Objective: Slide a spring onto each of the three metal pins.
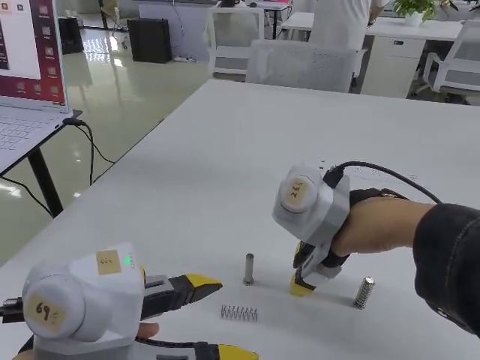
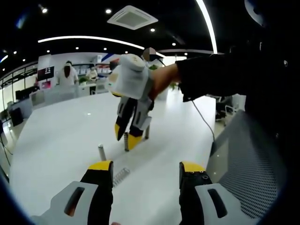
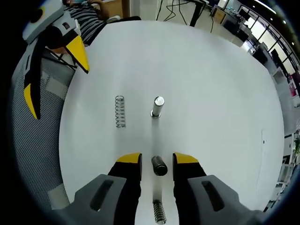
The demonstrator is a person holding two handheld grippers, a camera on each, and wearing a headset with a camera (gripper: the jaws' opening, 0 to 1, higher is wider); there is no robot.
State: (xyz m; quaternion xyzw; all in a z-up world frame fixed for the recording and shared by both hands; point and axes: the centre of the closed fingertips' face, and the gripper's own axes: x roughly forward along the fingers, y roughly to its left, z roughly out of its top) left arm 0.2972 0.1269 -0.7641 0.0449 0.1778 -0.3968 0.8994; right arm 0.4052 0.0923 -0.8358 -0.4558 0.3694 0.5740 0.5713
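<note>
White table (image 1: 225, 150), office chairs (image 1: 300, 64) behind, laptop (image 1: 30, 67) off to one side on its own stand. My right gripper (image 3: 157, 160) points down at the table with its jaws parted. They straddle a pin with a spring on it (image 3: 159, 165), and a gap shows on both sides, so nothing is clamped. One more sprung pin (image 1: 364, 292) stands upright just beside that gripper, on the side toward my wrist. On the gripper's other side stands the bare pin (image 1: 249, 268), upright, nothing on it. Near it the loose spring (image 1: 239, 313) lies flat on the table, not touching it, between the bare pin and my left gripper (image 2: 146, 166). Left gripper jaws are spread wide and empty. It's held low at the near side of the table, aimed toward the loose spring and the right gripper.
</note>
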